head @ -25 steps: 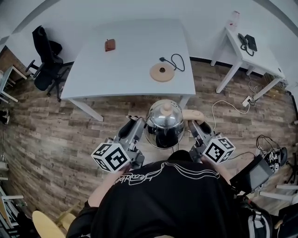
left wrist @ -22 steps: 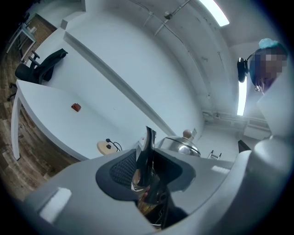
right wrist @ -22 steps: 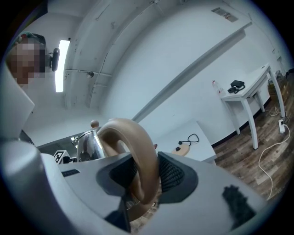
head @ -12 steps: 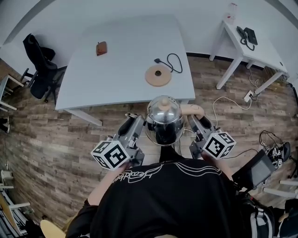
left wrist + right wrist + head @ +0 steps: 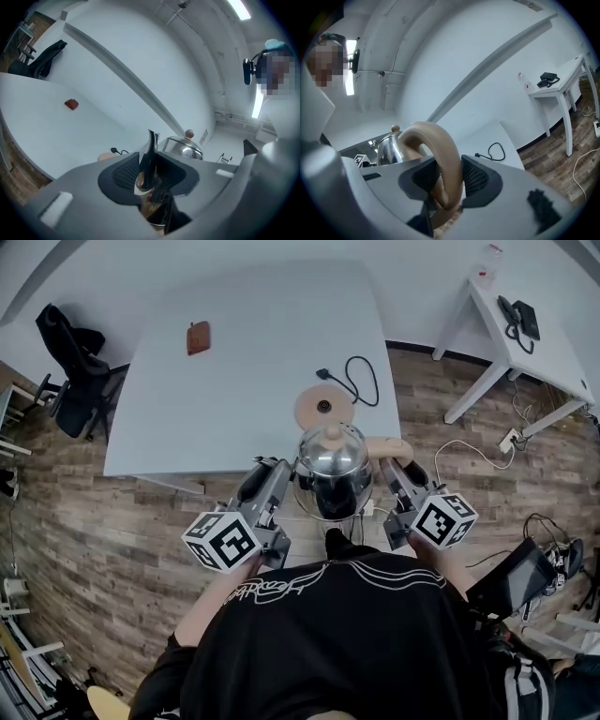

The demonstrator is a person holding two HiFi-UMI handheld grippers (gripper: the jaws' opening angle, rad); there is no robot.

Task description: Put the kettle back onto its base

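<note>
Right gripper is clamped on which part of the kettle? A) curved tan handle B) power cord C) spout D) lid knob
A: the right gripper is closed on the curved tan handle, while the spout sits in the left gripper.

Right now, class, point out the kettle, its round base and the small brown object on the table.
kettle (image 5: 333,457): head view, on its shiny domed lid.
round base (image 5: 309,411): head view, on its tan top.
small brown object (image 5: 198,337): head view, on its middle.
</note>
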